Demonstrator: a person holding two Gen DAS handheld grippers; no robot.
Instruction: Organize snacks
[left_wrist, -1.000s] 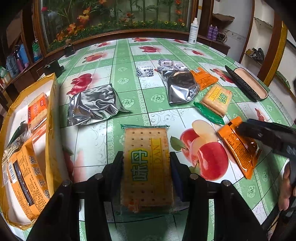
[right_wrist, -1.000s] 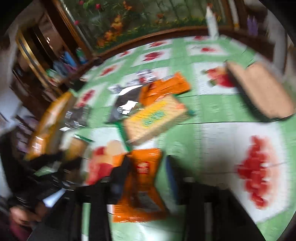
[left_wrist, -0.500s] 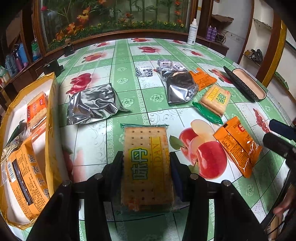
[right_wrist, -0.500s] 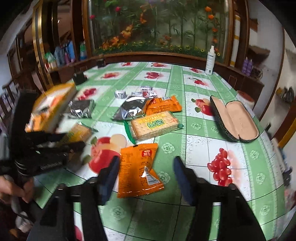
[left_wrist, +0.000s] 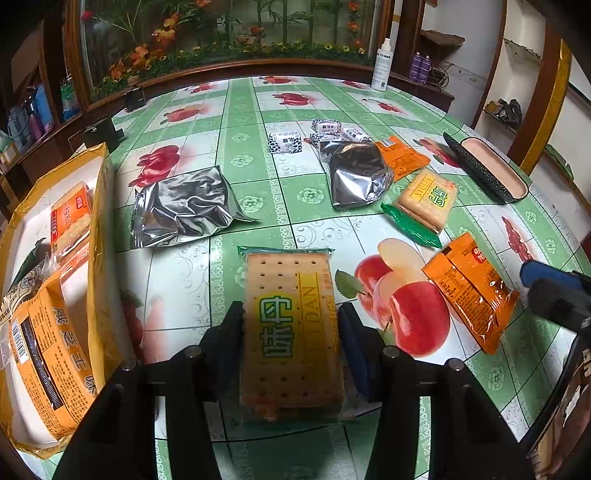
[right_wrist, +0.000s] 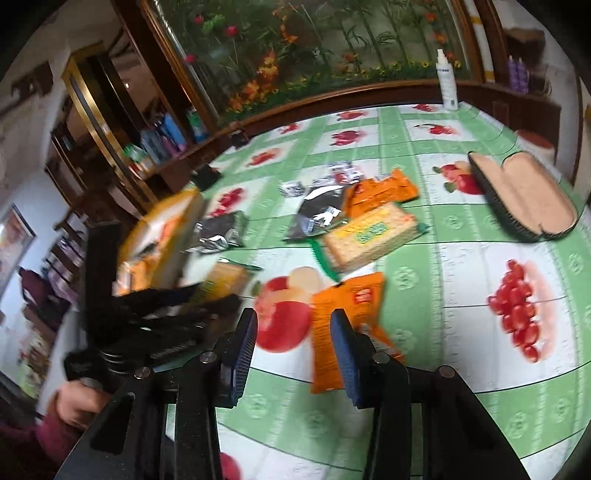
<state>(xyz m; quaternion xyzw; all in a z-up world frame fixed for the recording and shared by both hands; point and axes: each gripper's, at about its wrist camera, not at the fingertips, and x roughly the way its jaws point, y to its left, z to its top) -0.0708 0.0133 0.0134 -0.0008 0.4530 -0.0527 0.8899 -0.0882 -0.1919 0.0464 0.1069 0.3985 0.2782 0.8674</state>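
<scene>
The right hand-held gripper (right_wrist: 293, 334) has pulled back, closing empty beside the orange packet (right_wrist: 345, 325).

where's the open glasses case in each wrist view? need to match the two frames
Left wrist: the open glasses case lies at the upper right, near the table's far right edge, beyond the far cracker pack.
Right wrist: the case is again at the upper right, right of that same cracker pack.
Shared landmark: the white spray bottle at the table's far edge, also visible at top right in the right wrist view.
</scene>
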